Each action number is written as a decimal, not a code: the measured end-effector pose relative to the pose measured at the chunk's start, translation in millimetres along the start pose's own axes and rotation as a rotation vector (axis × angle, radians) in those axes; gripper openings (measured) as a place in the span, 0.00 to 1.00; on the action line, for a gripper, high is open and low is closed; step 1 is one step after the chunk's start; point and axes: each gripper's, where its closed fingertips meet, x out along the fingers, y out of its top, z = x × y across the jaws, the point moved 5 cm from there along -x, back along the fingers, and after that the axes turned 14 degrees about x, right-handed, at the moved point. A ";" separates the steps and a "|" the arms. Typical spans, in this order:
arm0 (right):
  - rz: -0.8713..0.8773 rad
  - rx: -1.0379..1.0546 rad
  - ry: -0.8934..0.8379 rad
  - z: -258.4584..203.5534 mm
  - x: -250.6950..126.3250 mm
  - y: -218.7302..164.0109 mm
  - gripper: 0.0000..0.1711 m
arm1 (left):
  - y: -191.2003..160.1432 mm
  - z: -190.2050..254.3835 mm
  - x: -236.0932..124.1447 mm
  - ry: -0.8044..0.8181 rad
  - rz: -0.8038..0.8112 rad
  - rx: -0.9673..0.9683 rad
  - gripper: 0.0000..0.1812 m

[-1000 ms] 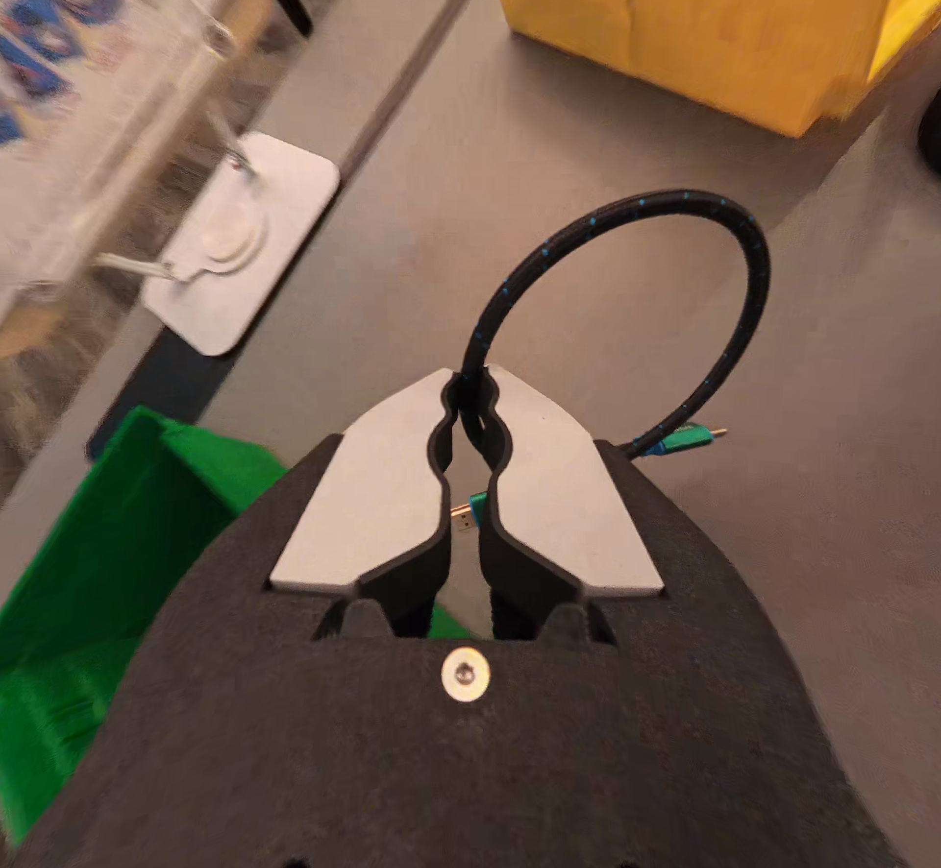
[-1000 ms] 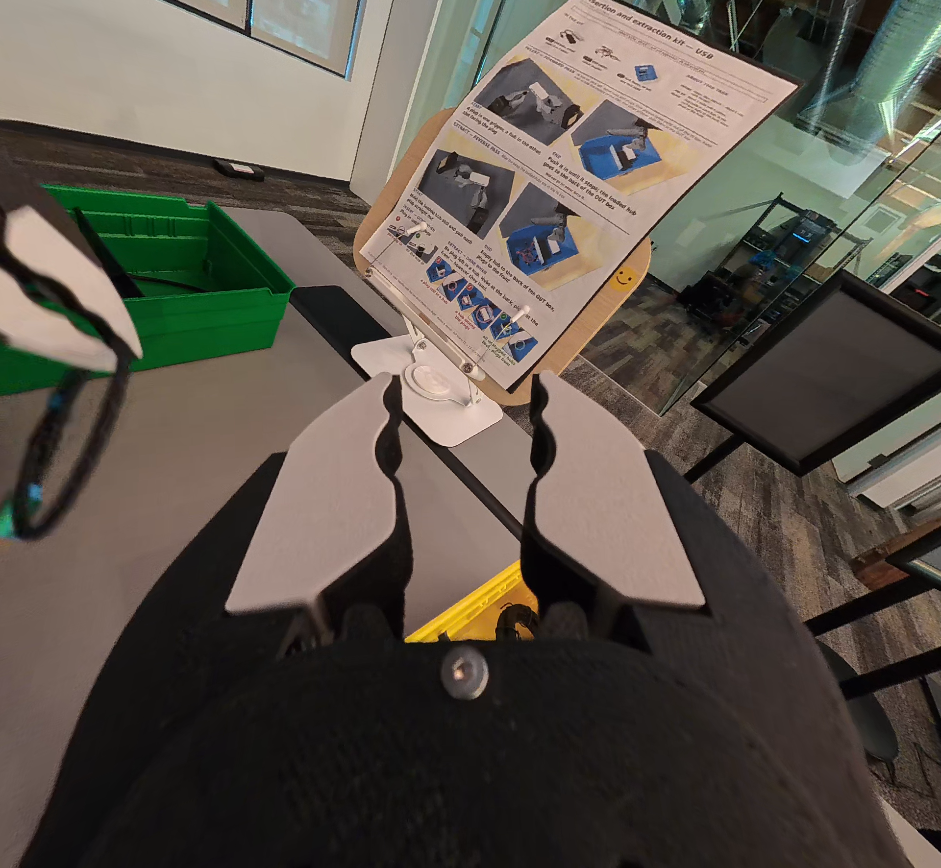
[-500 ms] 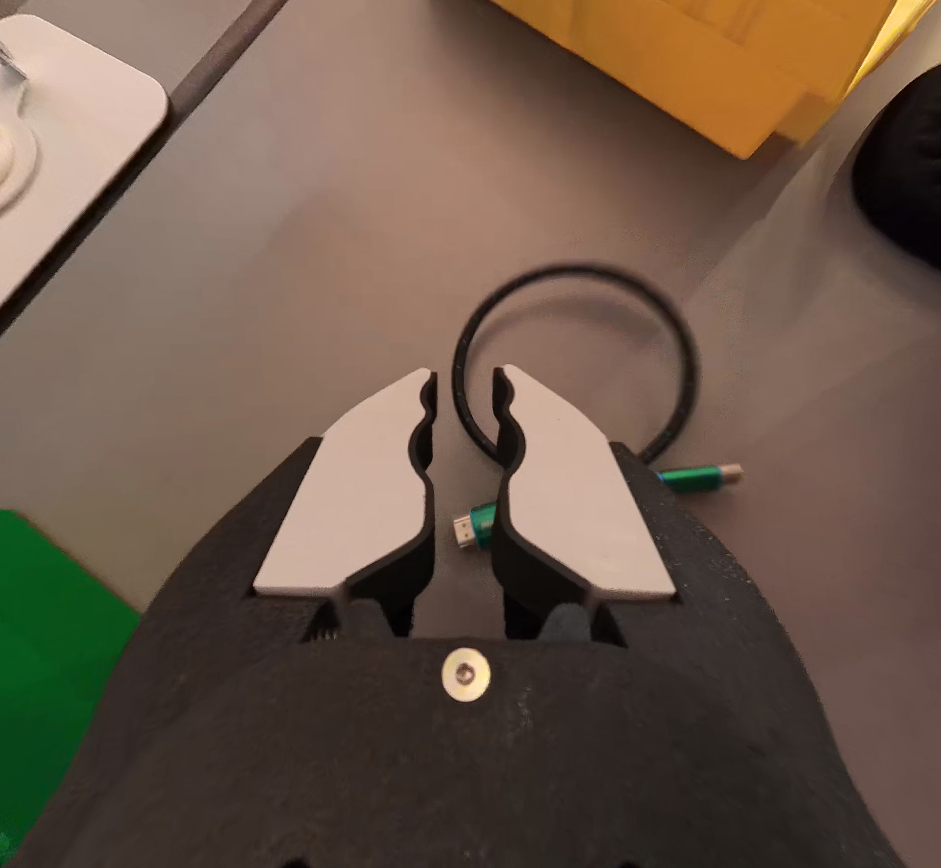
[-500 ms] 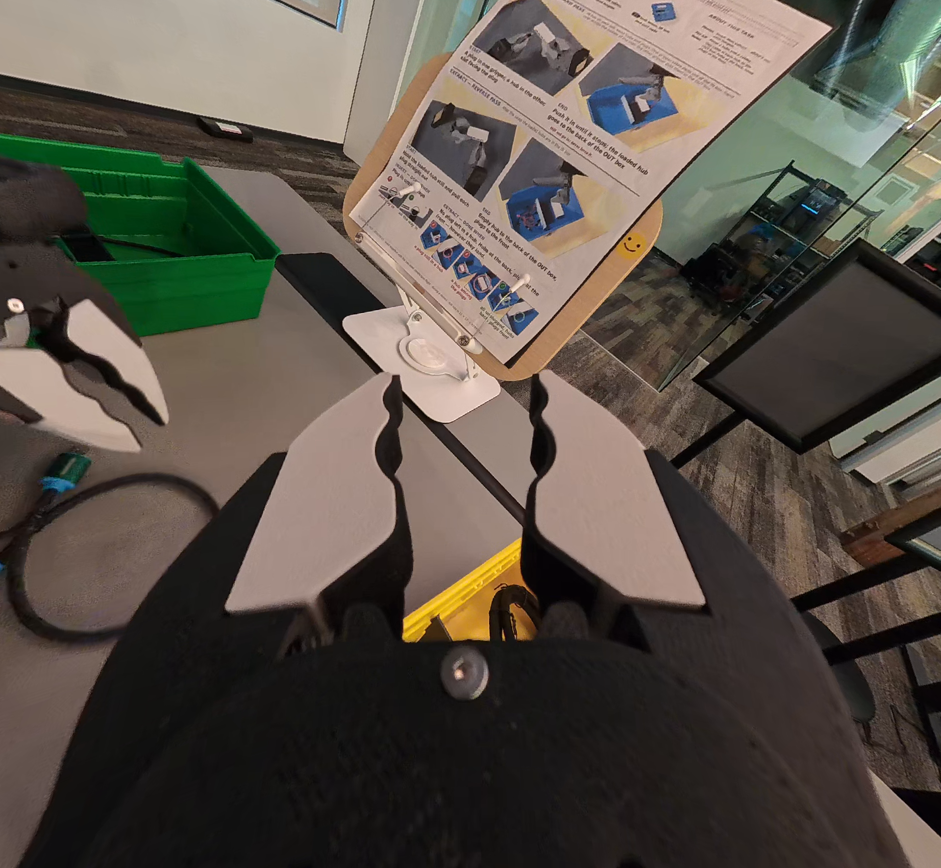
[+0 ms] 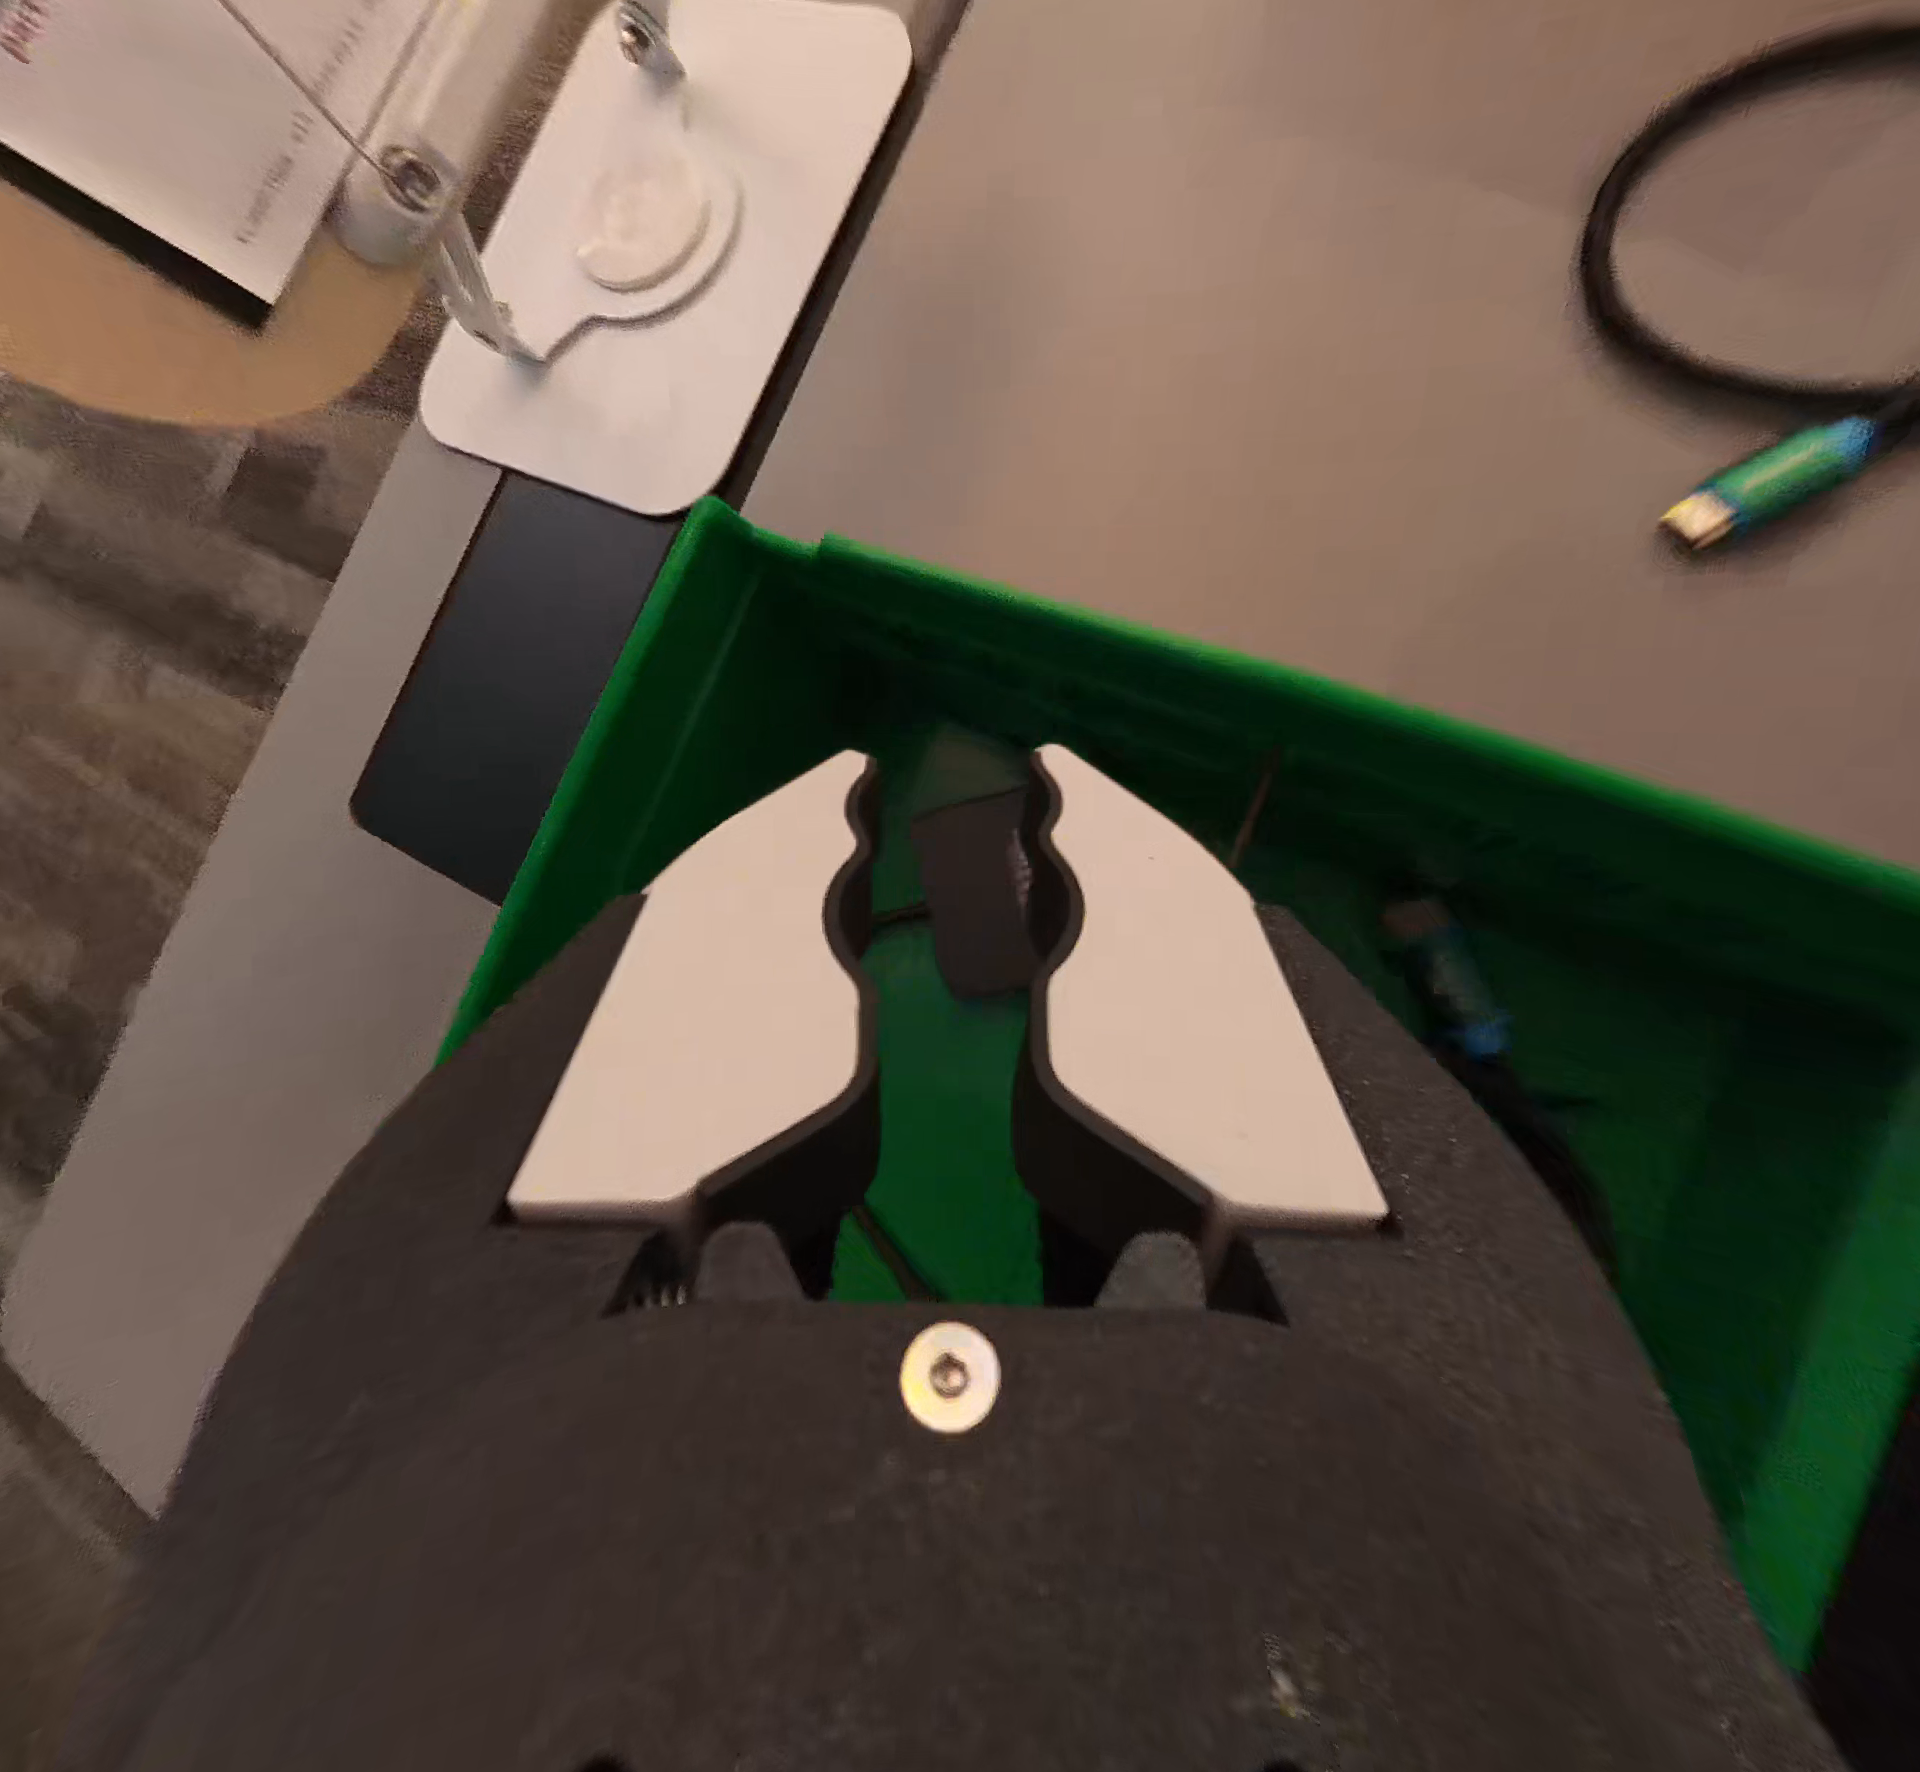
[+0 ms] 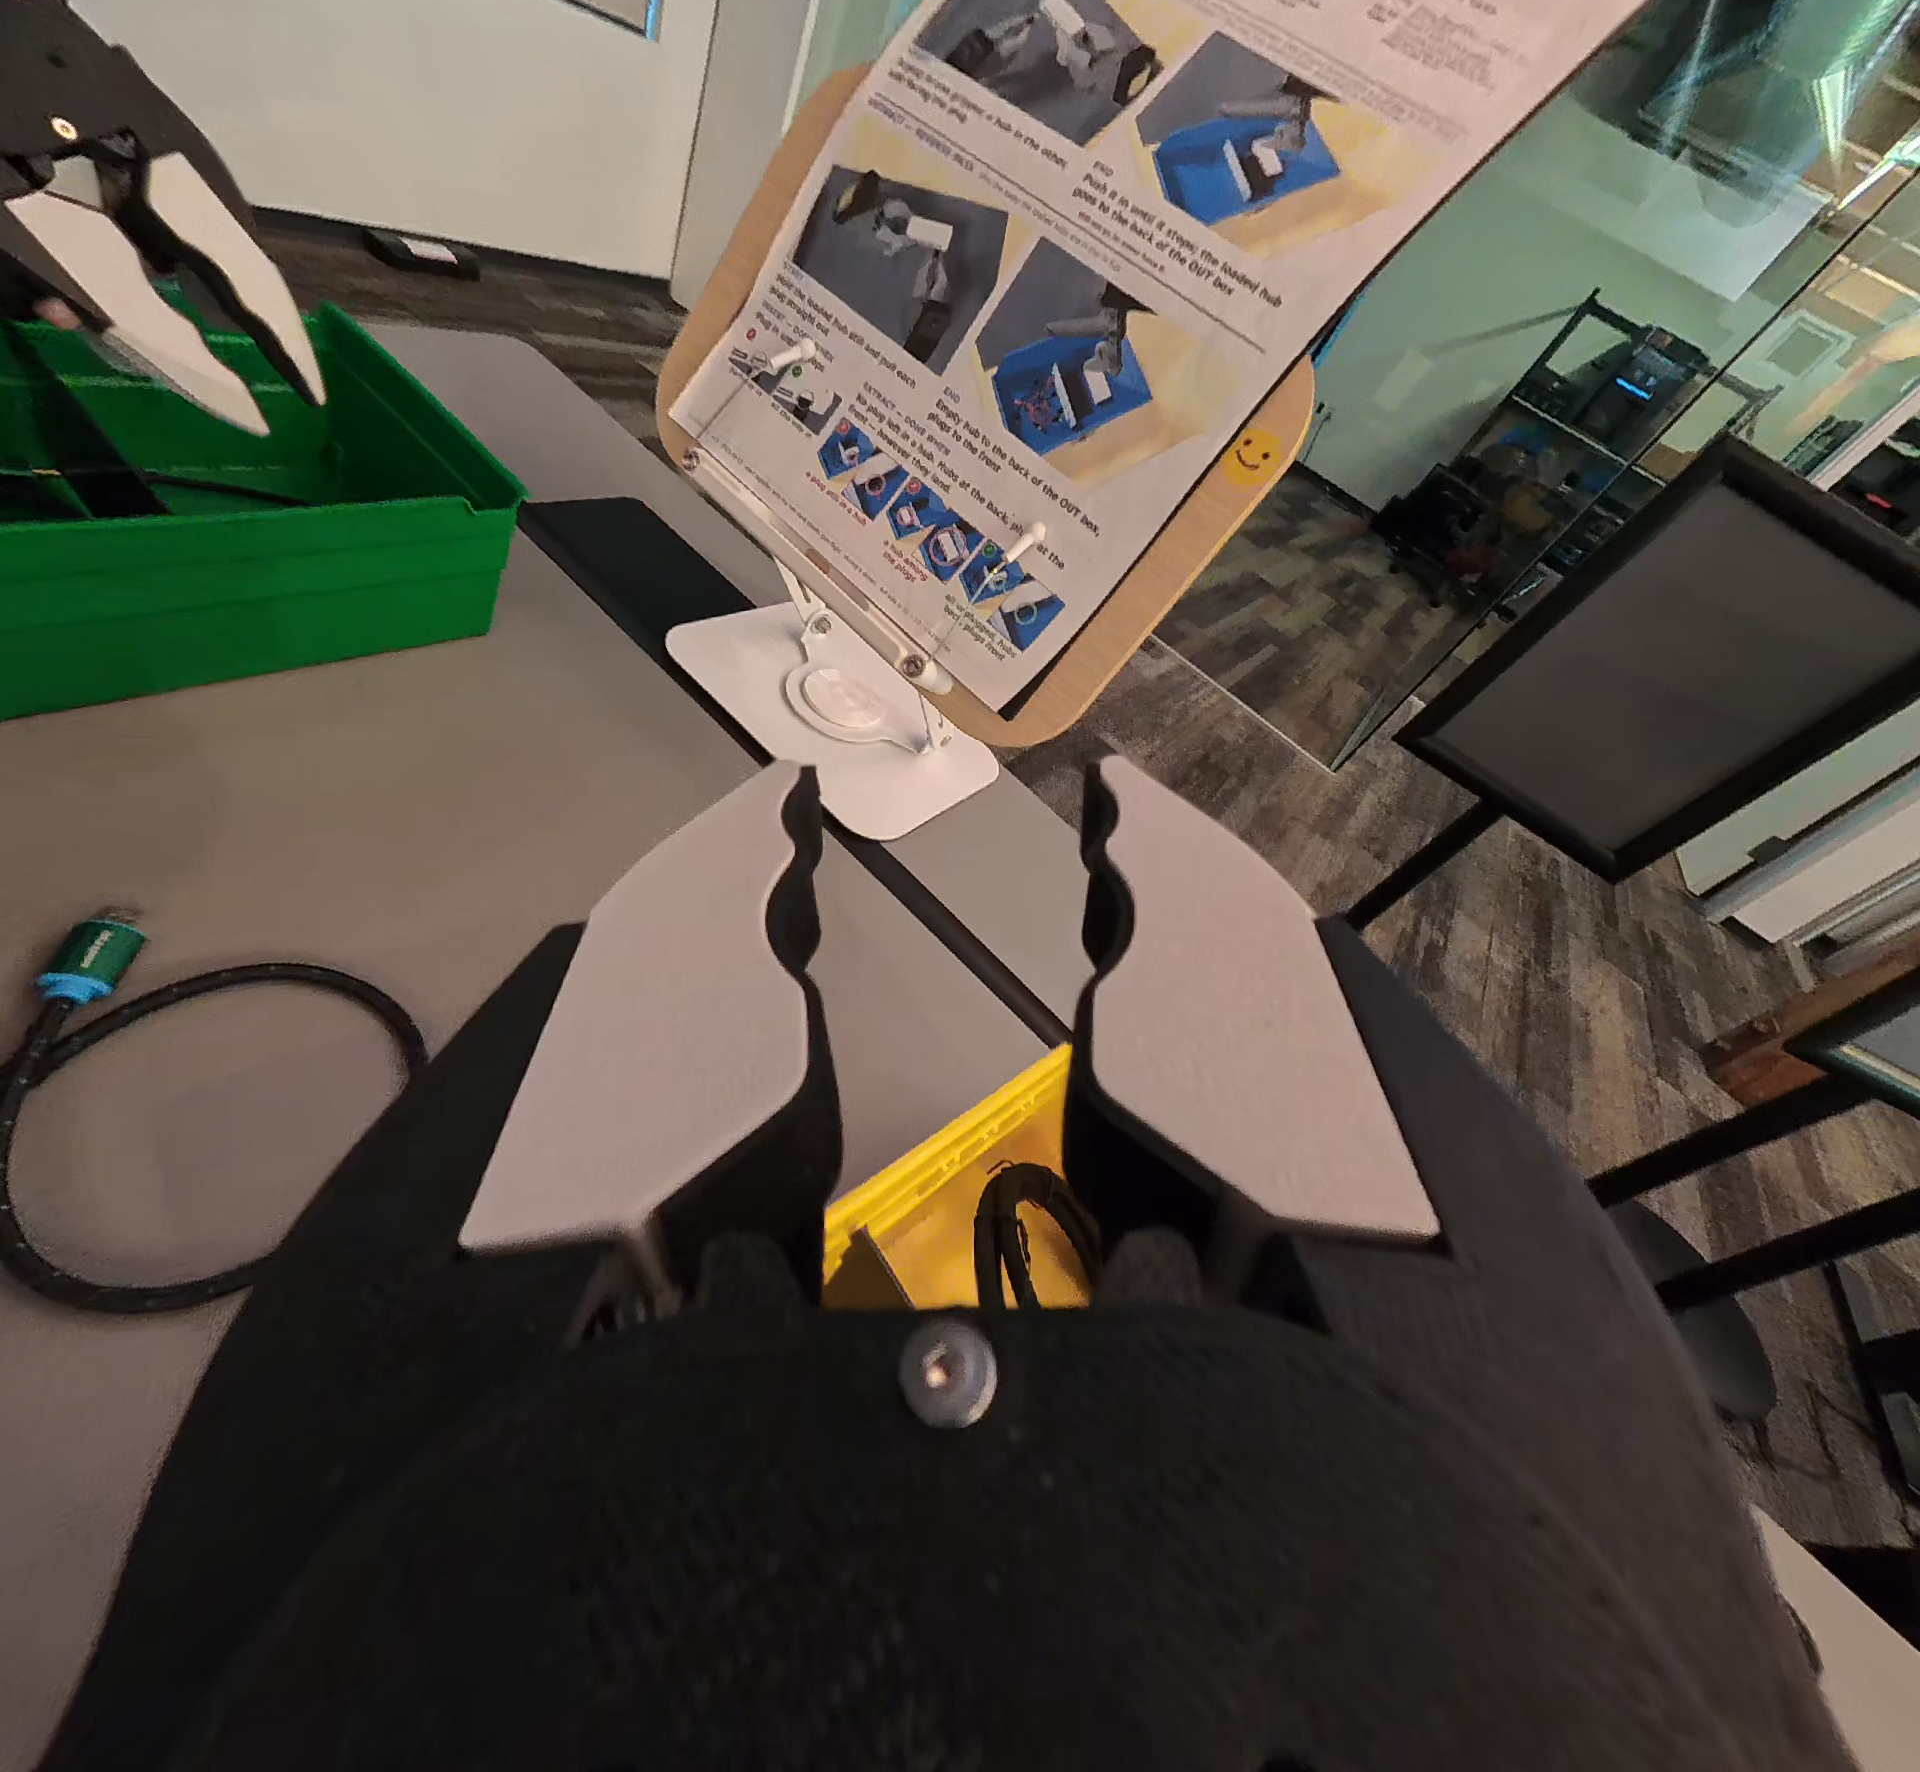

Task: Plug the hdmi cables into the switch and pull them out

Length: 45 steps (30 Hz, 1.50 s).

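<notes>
A black braided HDMI cable [image 5: 1621, 309] with a green and blue plug [image 5: 1766, 486] lies looped on the grey table, free of both grippers. It also shows in the right wrist view [image 6: 239, 995]. My left gripper [image 5: 951, 766] is open and empty over the green bin [image 5: 1351, 683]. A dark boxy object [image 5: 971, 901] lies in the bin below its fingers; I cannot tell what it is. Another plug [image 5: 1449, 984] lies in the bin to the right. My right gripper [image 6: 951, 777] is open and empty above the yellow bin [image 6: 935, 1192].
A sheet of pictures on a wooden board [image 6: 1091, 268] stands on a white base [image 5: 665, 268] at the table's far edge. A black cable [image 6: 1023, 1223] lies in the yellow bin. My left gripper [image 6: 281, 408] shows over the green bin [image 6: 260, 569]. Some 40 cm of space lies between my two pairs of fingers. The plug [image 5: 1449, 984] is about 15 cm from my left fingertips and 45 cm from my right.
My left gripper opened and let the HDMI cable drop onto the table, then swung away to the green bin. My right gripper stayed open and nearly still.
</notes>
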 end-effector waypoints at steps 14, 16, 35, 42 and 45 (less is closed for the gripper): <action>-0.166 -0.029 -0.087 15.6 24.7 -32.1 0.28 | -51.4 12.8 72.1 -0.450 -0.245 0.026 0.35; -0.196 -0.047 -0.089 14.2 29.5 -36.8 0.28 | -53.2 14.5 75.0 -0.454 -0.264 0.041 0.37; -0.180 -0.123 -0.092 5.7 30.2 -30.4 0.27 | -76.0 -1.6 58.7 -0.327 -0.367 0.148 0.01; -0.197 -0.160 -0.092 5.5 31.3 -34.2 0.27 | -72.3 -2.8 49.5 -0.388 -0.402 0.292 0.17; -0.213 -0.174 -0.103 6.1 31.9 -36.4 0.27 | -81.8 -9.5 50.5 -0.338 -0.482 0.438 0.18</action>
